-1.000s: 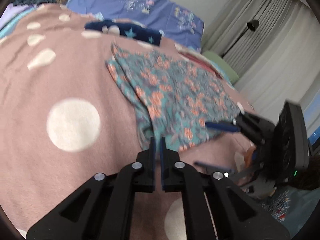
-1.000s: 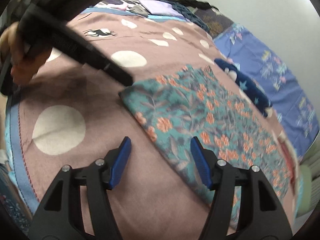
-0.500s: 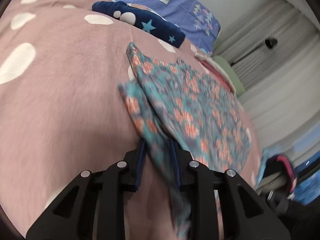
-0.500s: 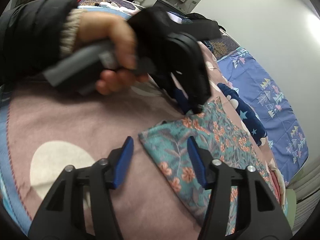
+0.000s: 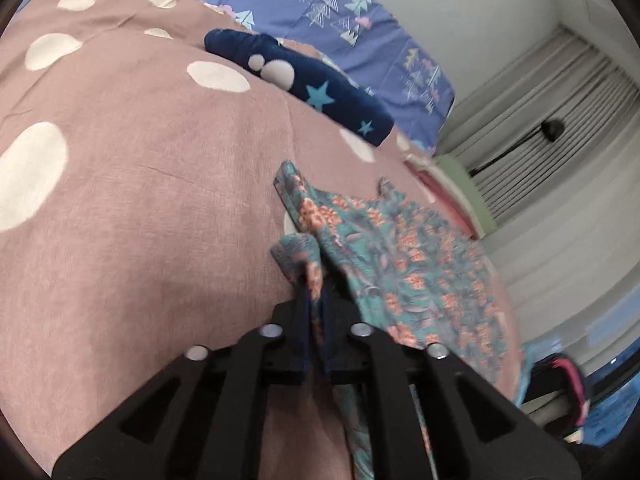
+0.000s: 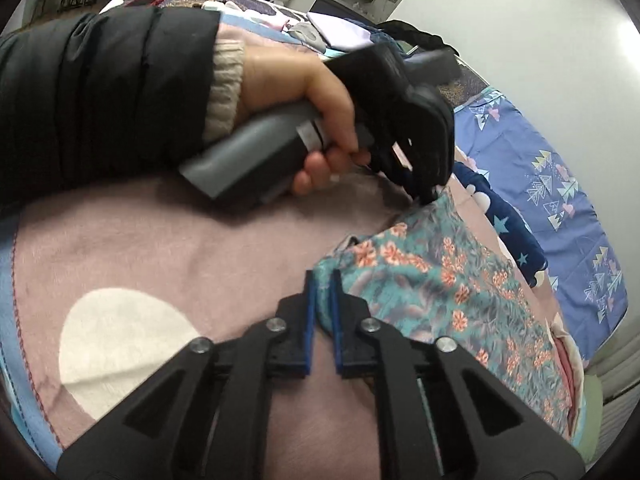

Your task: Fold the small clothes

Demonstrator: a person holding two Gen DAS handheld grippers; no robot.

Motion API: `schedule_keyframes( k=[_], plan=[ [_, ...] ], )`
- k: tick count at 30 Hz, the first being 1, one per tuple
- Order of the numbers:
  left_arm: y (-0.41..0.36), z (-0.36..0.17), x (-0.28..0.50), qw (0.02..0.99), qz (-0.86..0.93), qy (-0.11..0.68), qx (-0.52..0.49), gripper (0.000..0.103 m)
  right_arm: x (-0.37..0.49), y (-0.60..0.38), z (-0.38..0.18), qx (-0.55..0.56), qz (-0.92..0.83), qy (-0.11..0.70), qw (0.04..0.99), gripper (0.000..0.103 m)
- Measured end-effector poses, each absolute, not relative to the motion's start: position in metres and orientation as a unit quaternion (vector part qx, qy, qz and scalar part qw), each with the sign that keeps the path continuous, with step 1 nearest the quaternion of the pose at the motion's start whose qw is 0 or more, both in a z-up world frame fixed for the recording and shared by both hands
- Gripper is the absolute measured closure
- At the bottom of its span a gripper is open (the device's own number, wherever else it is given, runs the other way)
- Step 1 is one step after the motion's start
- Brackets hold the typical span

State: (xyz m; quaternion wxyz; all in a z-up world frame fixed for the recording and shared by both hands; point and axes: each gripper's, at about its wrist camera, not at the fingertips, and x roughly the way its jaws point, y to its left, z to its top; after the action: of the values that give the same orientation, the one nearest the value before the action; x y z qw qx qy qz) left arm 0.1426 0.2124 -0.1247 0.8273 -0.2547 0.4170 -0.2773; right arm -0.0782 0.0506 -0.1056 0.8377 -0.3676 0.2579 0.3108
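A small teal garment with orange flowers (image 5: 400,264) lies on the pink dotted blanket (image 5: 140,184). My left gripper (image 5: 316,296) is shut on one corner of the garment and lifts it off the blanket. My right gripper (image 6: 322,288) is shut on the near corner of the same garment (image 6: 448,280). In the right wrist view the left gripper (image 6: 424,196) and the hand holding it hang over the garment's far corner. The garment bunches between the two grips.
A folded navy cloth with stars and white dots (image 5: 304,80) lies further back on the blanket. A blue patterned sheet (image 5: 360,32) lies behind it. Grey curtains (image 5: 560,128) hang at the right. More clothes (image 6: 328,28) lie at the bed's far end.
The right gripper went from open to shut on the garment's near corner. The left gripper, holding its corner, moved forward over the garment, folding it over.
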Motion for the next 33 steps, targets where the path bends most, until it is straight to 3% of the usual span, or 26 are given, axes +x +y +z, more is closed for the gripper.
schedule_keyframes(
  k=[1, 3, 5, 7, 11, 13, 14, 15, 16, 22, 23, 25, 26, 27, 30, 33],
  plan=[
    [0.217, -0.12, 0.139, 0.831, -0.273, 0.413, -0.252, 0.065, -0.081, 0.05, -0.104, -0.367, 0.314, 0.253, 0.838, 0.085],
    [0.222, -0.111, 0.133, 0.835, -0.278, 0.405, -0.246, 0.052, -0.087, 0.047, -0.101, -0.37, 0.31, 0.236, 0.844, 0.063],
    [0.224, -0.11, 0.131, 0.828, -0.292, 0.407, -0.253, 0.04, -0.09, 0.044, -0.097, -0.372, 0.301, 0.221, 0.85, 0.059],
    [0.22, -0.115, 0.134, 0.81, -0.309, 0.422, -0.264, 0.034, -0.09, 0.041, -0.096, -0.367, 0.294, 0.224, 0.854, 0.056],
    [0.202, -0.119, 0.147, 0.816, -0.305, 0.42, -0.255, 0.034, -0.082, 0.04, -0.104, -0.365, 0.286, 0.25, 0.85, 0.056],
    [0.193, -0.119, 0.16, 0.813, -0.301, 0.424, -0.263, 0.064, -0.077, 0.046, -0.11, -0.376, 0.275, 0.249, 0.849, 0.061],
    [0.19, -0.119, 0.167, 0.813, -0.292, 0.43, -0.263, 0.1, -0.075, 0.049, -0.112, -0.381, 0.272, 0.243, 0.85, 0.074],
    [0.189, -0.119, 0.171, 0.814, -0.287, 0.431, -0.264, 0.098, -0.072, 0.052, -0.114, -0.386, 0.265, 0.241, 0.85, 0.092],
    [0.189, -0.115, 0.173, 0.82, -0.285, 0.419, -0.265, 0.098, -0.065, 0.055, -0.113, -0.385, 0.254, 0.245, 0.853, 0.096],
    [0.207, -0.119, 0.175, 0.842, -0.253, 0.405, -0.252, 0.098, -0.066, 0.047, -0.103, -0.361, 0.266, 0.242, 0.86, 0.092],
    [0.211, -0.123, 0.176, 0.838, -0.253, 0.409, -0.26, 0.096, -0.068, 0.046, -0.108, -0.371, 0.266, 0.245, 0.855, 0.09],
    [0.221, -0.129, 0.171, 0.825, -0.257, 0.418, -0.282, 0.091, -0.076, 0.041, -0.114, -0.387, 0.261, 0.238, 0.852, 0.075],
    [0.223, -0.129, 0.166, 0.823, -0.263, 0.418, -0.282, 0.084, -0.079, 0.039, -0.114, -0.39, 0.26, 0.232, 0.852, 0.061],
    [0.223, -0.127, 0.162, 0.822, -0.271, 0.417, -0.279, 0.074, -0.082, 0.037, -0.114, -0.393, 0.258, 0.225, 0.853, 0.058],
    [0.216, -0.124, 0.151, 0.817, -0.297, 0.415, -0.268, 0.056, -0.081, 0.036, -0.115, -0.395, 0.252, 0.227, 0.854, 0.057],
    [0.198, -0.12, 0.145, 0.823, -0.308, 0.419, -0.23, 0.047, -0.075, 0.041, -0.117, -0.387, 0.241, 0.241, 0.857, 0.058]
  ],
)
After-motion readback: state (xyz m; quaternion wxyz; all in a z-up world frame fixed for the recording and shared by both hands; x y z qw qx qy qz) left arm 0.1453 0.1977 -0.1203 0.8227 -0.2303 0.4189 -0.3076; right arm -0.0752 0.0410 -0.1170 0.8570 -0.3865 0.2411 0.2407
